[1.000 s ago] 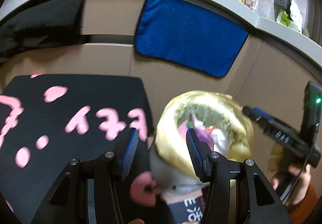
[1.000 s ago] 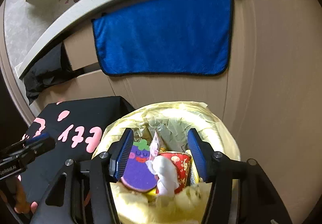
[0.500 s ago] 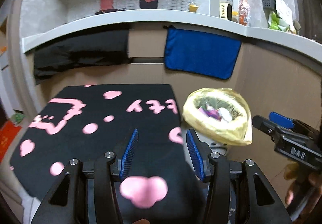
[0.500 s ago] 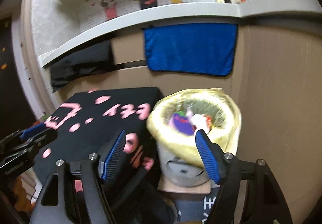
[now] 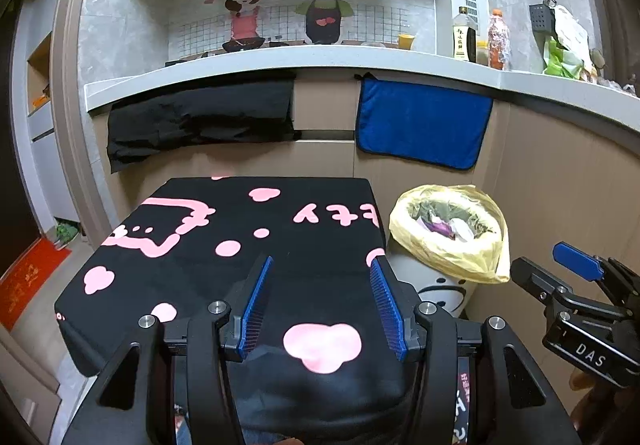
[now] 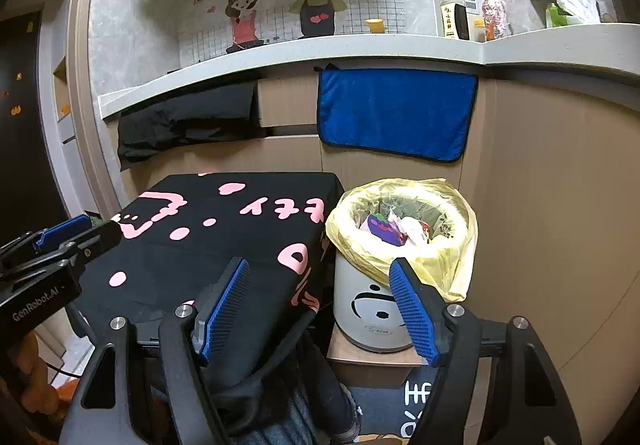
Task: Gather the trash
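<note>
- Two hand-held grippers face a kitchen counter, both tilted a little downward with nothing between their blue pads
- The left gripper [image 5: 320, 265] has its jaws parted at a moderate width, empty, above a table draped in a black cloth with pink shapes [image 5: 240, 237]
- The right gripper [image 6: 320, 273] has its jaws spread very wide and empty; its right pad [image 6: 412, 313] overlaps the bin in the view, but does not touch it
- A white bin [image 6: 372, 309] with a face printed on it stands just beside the table's right edge, on a low wooden stand [image 6: 372, 363]
- A yellow bag [image 6: 448, 269] lines the bin, folded out over its rim
- The trash [image 6: 396, 231] lies inside the bag: a purple piece, white crumpled paper and a bit of red
- A blue towel [image 6: 396, 113] hangs from the counter edge behind the bin, and a black cloth [image 6: 188, 121] hangs to its left
- On the counter stand a dark sauce bottle [image 6: 454, 15], a plastic bottle [image 6: 494, 13] and a yellow cup [image 6: 376, 25]
</note>
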`<state>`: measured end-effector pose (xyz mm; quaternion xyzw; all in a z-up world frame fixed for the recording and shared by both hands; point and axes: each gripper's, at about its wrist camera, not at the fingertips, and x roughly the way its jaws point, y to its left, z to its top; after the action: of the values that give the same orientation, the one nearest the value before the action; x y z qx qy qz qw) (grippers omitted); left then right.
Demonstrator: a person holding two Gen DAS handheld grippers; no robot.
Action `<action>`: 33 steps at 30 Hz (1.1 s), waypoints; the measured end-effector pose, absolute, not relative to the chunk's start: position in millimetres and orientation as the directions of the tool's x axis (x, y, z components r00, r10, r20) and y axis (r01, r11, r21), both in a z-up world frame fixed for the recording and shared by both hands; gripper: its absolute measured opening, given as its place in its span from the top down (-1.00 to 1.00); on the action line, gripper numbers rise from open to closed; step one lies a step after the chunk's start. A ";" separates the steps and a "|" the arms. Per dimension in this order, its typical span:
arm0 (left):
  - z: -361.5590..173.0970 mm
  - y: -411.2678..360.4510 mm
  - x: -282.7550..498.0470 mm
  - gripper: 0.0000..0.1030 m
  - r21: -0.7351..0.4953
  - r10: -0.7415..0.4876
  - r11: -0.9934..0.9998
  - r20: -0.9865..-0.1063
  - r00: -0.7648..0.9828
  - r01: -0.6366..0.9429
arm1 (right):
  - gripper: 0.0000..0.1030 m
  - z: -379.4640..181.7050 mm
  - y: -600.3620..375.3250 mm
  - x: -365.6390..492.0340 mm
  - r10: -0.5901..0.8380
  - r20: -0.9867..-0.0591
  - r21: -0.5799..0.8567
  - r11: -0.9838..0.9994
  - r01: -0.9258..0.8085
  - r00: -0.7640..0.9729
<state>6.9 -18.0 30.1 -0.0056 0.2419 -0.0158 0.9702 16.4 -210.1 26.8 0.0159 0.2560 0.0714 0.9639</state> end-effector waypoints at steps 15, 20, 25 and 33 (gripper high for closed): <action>35.6 -13.6 -11.2 0.01 -0.008 -0.016 1.000 -0.440 0.898 0.013 | -0.37 24.9 -198.3 1.9 0.150 -0.489 0.047 0.988 -0.146 0.859; 36.0 -14.4 -12.5 0.01 -0.006 -0.019 1.000 -0.438 0.899 0.018 | -0.37 27.4 -196.4 -0.7 0.148 -0.480 0.040 0.988 -0.147 0.865; 35.9 -15.0 -13.3 0.01 -0.006 -0.019 1.000 -0.438 0.899 0.018 | -0.37 27.4 -197.4 -0.3 0.148 -0.481 0.041 0.988 -0.147 0.864; 36.3 -17.7 -13.9 0.01 0.003 -0.026 1.000 -0.438 0.899 0.030 | -0.37 26.7 -199.8 -0.1 0.147 -0.482 0.041 0.988 -0.146 0.864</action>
<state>-13.9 -17.7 36.3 0.0046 0.2245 -0.0143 0.9744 -0.1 -199.8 26.7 0.0016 0.2500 0.0759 0.9653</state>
